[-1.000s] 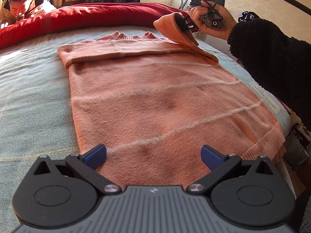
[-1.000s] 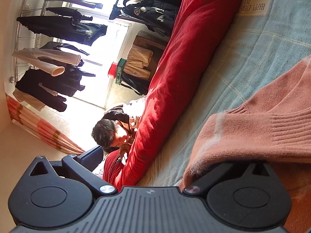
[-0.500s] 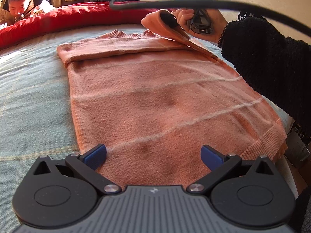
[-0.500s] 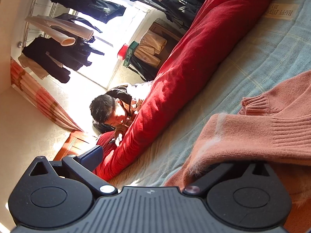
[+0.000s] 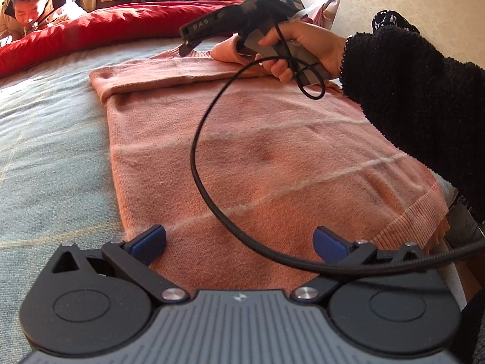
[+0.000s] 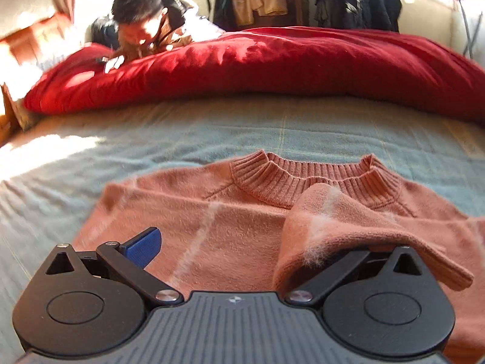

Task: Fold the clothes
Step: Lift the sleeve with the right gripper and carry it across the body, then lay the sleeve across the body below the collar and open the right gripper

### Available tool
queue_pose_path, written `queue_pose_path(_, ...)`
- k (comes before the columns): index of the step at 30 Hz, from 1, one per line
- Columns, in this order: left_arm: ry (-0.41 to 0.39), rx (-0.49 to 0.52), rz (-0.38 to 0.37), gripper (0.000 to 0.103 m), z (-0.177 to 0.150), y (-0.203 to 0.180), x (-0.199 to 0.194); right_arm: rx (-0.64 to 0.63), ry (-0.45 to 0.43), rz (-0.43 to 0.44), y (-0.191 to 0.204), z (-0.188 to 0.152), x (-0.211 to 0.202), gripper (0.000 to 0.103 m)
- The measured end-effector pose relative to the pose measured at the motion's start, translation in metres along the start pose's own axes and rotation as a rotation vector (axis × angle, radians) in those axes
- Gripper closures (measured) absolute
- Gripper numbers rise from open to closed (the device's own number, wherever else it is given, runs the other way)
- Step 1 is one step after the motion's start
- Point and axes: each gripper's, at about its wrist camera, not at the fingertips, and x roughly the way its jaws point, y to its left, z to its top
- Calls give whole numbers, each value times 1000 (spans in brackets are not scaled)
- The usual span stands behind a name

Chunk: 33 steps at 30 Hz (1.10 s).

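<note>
I see the fuzzy salmon-pink knit sweater with pale stripes (image 5: pixel 266 157) lying flat on the blue-grey checked bedspread (image 5: pixel 45 157), ribbed collar (image 6: pixel 315 179) toward the long red pillow (image 6: pixel 272 66). My left gripper (image 5: pixel 239 239) hovers over the sweater's ribbed hem, jaws spread wide, blue pads bare. My right gripper (image 6: pixel 257 248) sits near the collar, jaws apart; the sleeve cuff (image 6: pixel 348 236) drapes over its right finger, hiding the pad. A black cable (image 5: pixel 206 163) loops across the left view. A person leans behind the pillow.

Fuzzy knit sweater (image 5: pixel 272 157), matt.
</note>
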Motion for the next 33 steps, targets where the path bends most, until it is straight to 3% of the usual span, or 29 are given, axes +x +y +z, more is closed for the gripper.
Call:
queue_pose_path(5,1,3,3,1,0,-1,0,-374,53,-161,50,-16,7,0)
queue_pose_path(14,-6,-12,-12,1,-2,0,-2,-479,109,-248,70,-8,4,0)
queue_pose_path(17,-9,-18,-18,1,-2,1,-4,-339,142,-172,56,-3,0,0)
queue_pose_path(21,-13,-22,-24,1,-3,1,-6,-26,129,11,15,-3,-17,0)
queue_pose_path(29,-19,-31,-26,1,-5,1,-7,668,-139,317,-75,-25,-51,0)
queue_pose_path(31,-21,-32,-29,1,-6,1,-8,729,-182,368,-80,-25,-49,0)
queue_pose_path(33,-23,-34,-34,1,-7,2,-9,697,-183,402,-72,-18,-46,0)
